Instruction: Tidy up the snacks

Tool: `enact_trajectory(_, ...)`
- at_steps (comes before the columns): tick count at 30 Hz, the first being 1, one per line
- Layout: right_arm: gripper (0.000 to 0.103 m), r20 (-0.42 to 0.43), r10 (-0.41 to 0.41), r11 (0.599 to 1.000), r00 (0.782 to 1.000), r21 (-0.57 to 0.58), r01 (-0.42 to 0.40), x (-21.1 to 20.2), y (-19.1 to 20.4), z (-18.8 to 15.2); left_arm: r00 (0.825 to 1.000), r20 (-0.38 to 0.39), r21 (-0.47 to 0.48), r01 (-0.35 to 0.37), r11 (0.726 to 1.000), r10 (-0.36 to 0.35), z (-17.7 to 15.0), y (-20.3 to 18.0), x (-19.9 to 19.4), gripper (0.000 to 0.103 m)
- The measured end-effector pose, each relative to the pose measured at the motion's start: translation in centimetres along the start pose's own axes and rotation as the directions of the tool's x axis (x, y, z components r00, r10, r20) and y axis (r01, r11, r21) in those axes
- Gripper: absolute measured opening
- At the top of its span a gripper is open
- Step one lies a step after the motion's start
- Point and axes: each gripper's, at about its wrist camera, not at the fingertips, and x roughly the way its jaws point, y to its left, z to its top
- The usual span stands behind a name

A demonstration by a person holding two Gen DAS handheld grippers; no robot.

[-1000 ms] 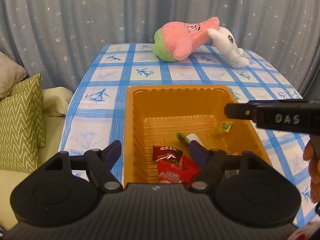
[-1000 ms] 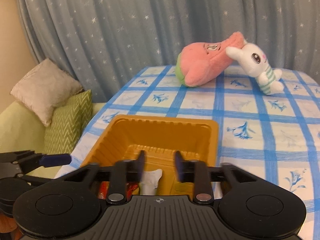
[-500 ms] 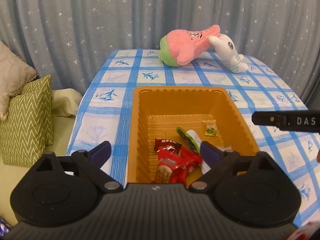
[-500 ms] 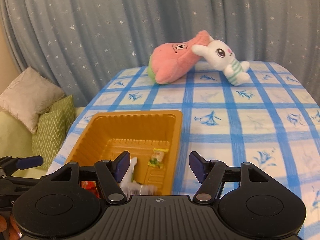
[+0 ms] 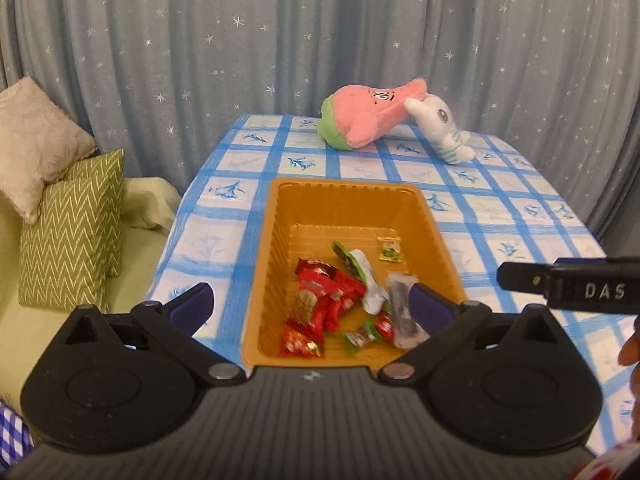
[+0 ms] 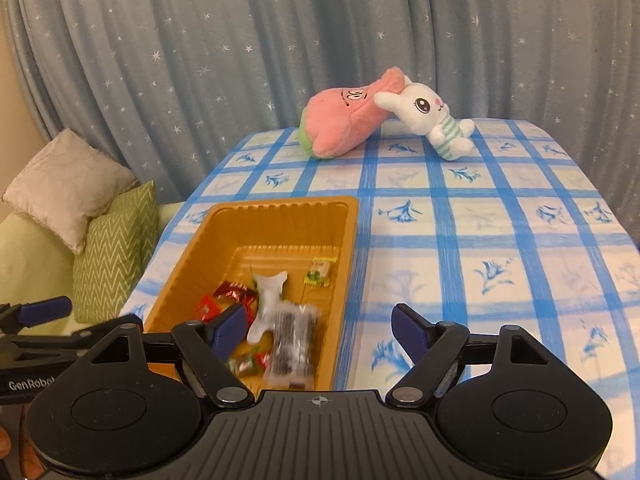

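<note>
Both sets of jaws opening, empty: left gripper (image 5: 308,304) and right gripper (image 6: 316,326) above the orange tray (image 5: 264,248). Clear its near rim, don't snag the snacks (image 5: 328,300).

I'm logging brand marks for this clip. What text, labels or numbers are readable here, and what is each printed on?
"DAS": white letters on the right gripper's arm, seen from the left wrist view.
"GenRobo", cut off by the frame edge: on the left gripper's body, seen from the right wrist view.
Red snack wrappers and small yellow-green packet in the orange tray: print too small and blurred to read.
Pink plush toy: dark marks, illegible.
</note>
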Motion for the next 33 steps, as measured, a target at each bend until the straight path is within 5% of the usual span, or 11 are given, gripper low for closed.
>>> enact_trajectory(14,0.085,-0.011,-0.051,0.999,0.999,0.002,0.051,-8.0,-0.5,-4.1,1.0,-0.01,-0.031,0.013,0.999,-0.013,-2.5,-2.4,-7.1,0.103)
enact_trajectory(33,0.09,-0.007,-0.088,0.996,0.996,0.0,0.088,-13.9,-1.3,-6.5,1.0,-0.001,-0.03,0.015,0.999,-0.015,-3.7,-4.6,-11.8,0.103)
